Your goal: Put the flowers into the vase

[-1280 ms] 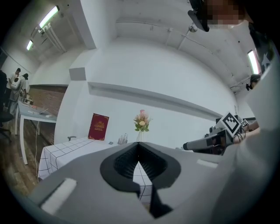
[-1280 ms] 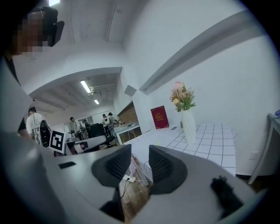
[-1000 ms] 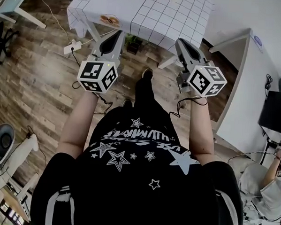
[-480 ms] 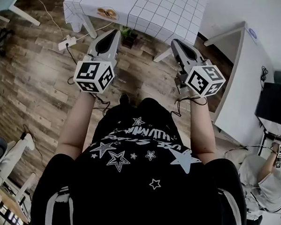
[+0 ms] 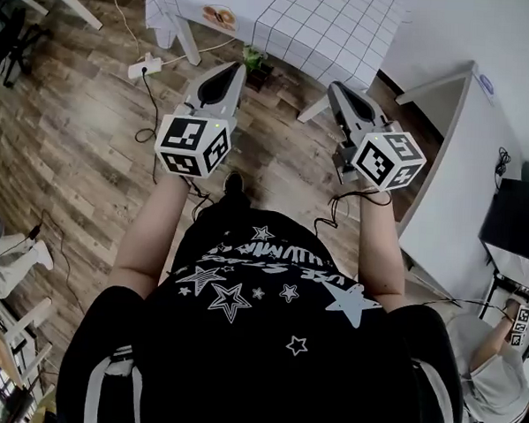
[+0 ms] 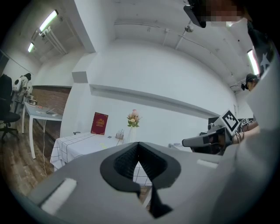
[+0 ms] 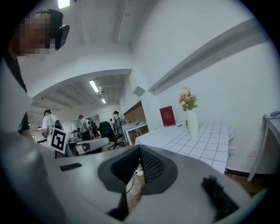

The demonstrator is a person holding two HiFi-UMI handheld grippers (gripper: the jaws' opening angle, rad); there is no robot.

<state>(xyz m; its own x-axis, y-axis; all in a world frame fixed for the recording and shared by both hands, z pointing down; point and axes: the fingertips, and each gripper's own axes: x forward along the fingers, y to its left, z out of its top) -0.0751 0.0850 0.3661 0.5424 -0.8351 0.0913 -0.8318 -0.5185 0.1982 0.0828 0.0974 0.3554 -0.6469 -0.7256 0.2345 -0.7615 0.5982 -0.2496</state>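
Both are empty: the left claw [image 6: 138, 145] is shut tight, and the right claw [image 7: 140, 149] has just been closing on nothing. Pink flowers [image 7: 187, 99] already stand in the white vase [image 7: 191, 124] near the far edge of the checked tabletop [image 7: 210, 144]; best to walk closer before opening either.

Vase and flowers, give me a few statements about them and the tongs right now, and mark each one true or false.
1. The flowers stand in the white vase. True.
2. The vase stands on the wooden floor. False: it stands on the table with the checked cloth.
3. The left tongs grip a flower stem. False: they are shut with nothing between them.
4. The right tongs are shut and empty. True.
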